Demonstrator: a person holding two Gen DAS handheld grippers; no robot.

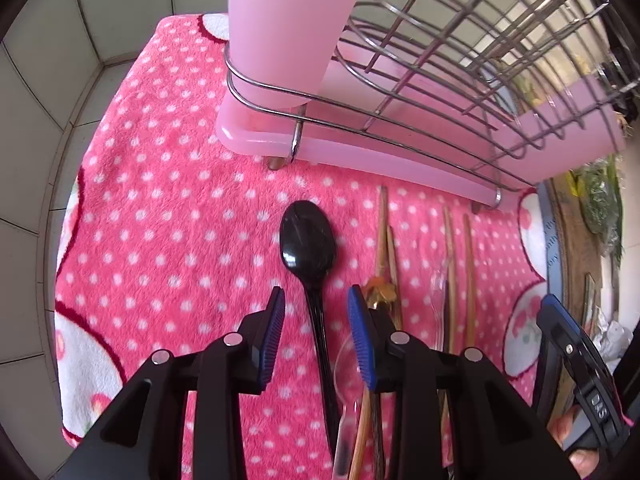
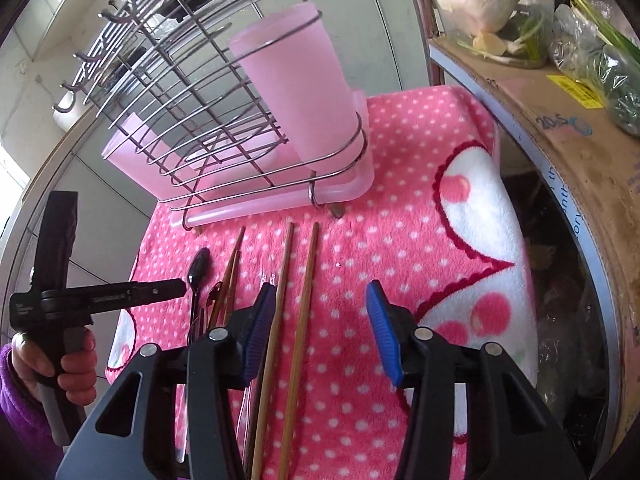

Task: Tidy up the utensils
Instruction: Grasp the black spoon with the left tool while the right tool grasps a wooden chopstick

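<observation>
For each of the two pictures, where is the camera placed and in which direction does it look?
Left wrist view: sits on the left gripper, looks steeply down at the black spoon lying between its open fingers; the right gripper shows at the right edge.
Right wrist view: sits on the right gripper, looks down and forward over two chopsticks; the left gripper and the hand holding it show at the left.
Shared: the pink dotted cloth, the wire rack, the pink cup, the spoon, the chopsticks.

One black spoon, four wooden chopsticks, one pink cup and one wire rack are counted
</observation>
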